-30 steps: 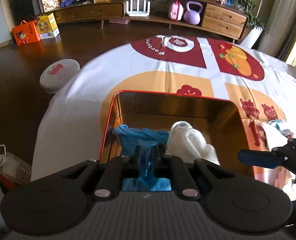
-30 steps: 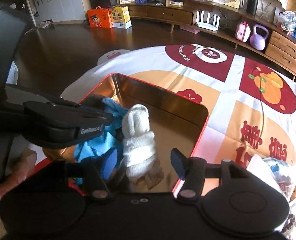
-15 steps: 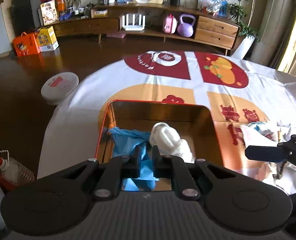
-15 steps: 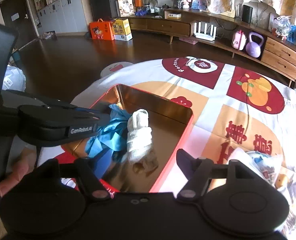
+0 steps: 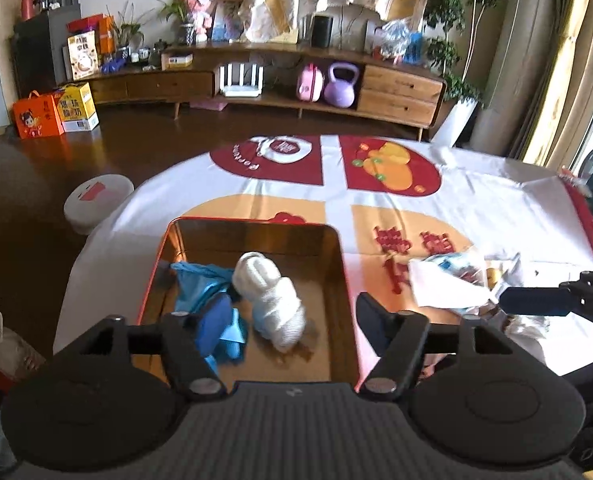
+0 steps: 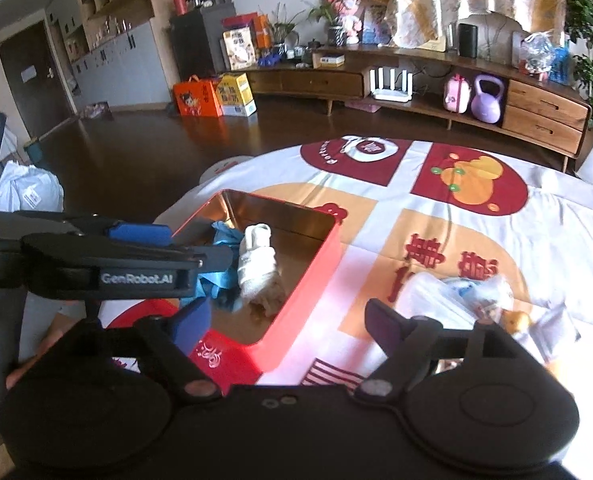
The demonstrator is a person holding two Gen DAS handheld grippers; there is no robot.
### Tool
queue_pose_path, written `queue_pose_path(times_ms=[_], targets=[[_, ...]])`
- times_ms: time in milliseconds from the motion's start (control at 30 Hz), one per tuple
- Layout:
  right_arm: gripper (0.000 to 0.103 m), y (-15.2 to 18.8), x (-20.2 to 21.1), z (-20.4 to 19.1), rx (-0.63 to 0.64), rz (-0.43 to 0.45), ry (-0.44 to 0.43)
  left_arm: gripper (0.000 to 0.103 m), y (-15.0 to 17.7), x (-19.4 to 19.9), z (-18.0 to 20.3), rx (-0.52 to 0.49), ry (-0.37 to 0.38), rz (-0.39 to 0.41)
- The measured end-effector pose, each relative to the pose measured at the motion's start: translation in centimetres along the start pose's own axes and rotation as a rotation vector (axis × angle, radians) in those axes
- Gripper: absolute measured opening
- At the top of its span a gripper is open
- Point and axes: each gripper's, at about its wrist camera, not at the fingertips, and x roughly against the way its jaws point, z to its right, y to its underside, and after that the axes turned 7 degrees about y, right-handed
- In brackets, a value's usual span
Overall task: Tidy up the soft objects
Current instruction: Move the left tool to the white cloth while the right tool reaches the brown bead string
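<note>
A red tin box (image 5: 346, 276) with a shiny gold inside sits on the table. In it lie a blue cloth (image 5: 200, 284) and a white rolled cloth (image 5: 272, 300), side by side. Both show in the right wrist view, the blue cloth (image 6: 216, 276) left of the white roll (image 6: 256, 264) in the box (image 6: 316, 276). My left gripper (image 5: 292, 324) is open and empty above the box's near end. My right gripper (image 6: 284, 320) is open and empty, right of the box. A heap of soft items in clear plastic (image 5: 452, 280) lies right of the box (image 6: 468, 292).
A patterned red, orange and white tablecloth (image 5: 336, 184) covers the round table. A red lid (image 6: 216, 356) lies at the box's near side. A white robot vacuum (image 5: 96, 200) sits on the dark floor to the left. A plastic bottle (image 5: 4, 348) stands at the lower left.
My left gripper has opened, let go of the blue cloth in the box, and pulled back and up. My right gripper has also drawn back from the box.
</note>
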Motion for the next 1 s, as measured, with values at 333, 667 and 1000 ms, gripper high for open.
queue_pose_path(times_ms=[333, 667, 1000], targets=[[0.103, 3.3, 4.6, 4.7, -0.05, 0.081, 0.055, 0.077, 1.8, 1.6, 4.8, -0.038, 0.062, 0.05], [0.103, 6.9, 6.4, 10.3, -0.11, 0.099, 0.133, 0.084, 4.0, 1.1, 9.0, -0.08, 0.085, 0.068], [0.103, 9.6, 6.0, 15.0, -0.156, 0.07, 0.193, 0.093, 6.0, -0.9, 11.6, -0.085, 0.122, 0.032]])
